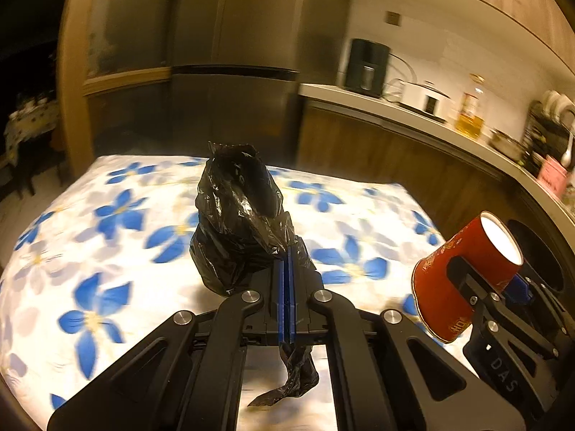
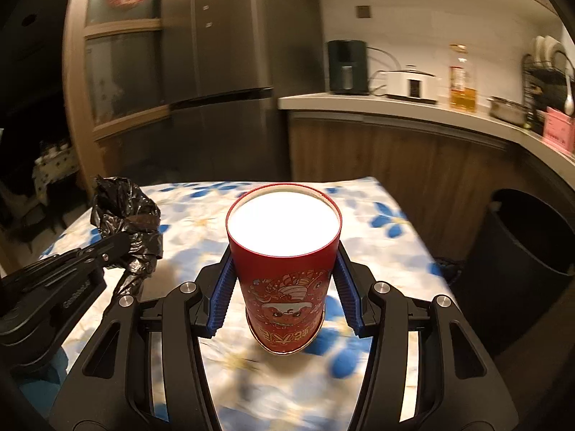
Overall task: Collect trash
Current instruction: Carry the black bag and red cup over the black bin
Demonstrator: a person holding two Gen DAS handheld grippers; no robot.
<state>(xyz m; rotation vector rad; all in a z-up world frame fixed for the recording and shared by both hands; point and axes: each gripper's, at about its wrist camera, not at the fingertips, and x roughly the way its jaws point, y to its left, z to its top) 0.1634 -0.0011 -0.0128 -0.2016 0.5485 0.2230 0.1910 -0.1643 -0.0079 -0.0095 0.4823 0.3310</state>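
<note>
A crumpled black plastic bag [image 1: 239,222] hangs above the flowered tablecloth, pinched between the blue pads of my left gripper [image 1: 286,262], which is shut on it; a twisted tail of the bag droops behind the pads. In the right wrist view the same bag [image 2: 125,212] shows at the left with the left gripper [image 2: 118,244] clamped on it. A red paper cup [image 2: 285,269] with a white inside sits between the blue pads of my right gripper [image 2: 284,269], which is shut on its sides. From the left wrist view the cup [image 1: 463,273] appears at the right, tilted.
A table with a white and blue flowered cloth [image 2: 359,215] lies below both grippers. A dark round bin [image 2: 521,262] stands on the floor to the table's right. Behind are a fridge [image 2: 215,72] and a counter [image 2: 395,107] with appliances and an oil bottle.
</note>
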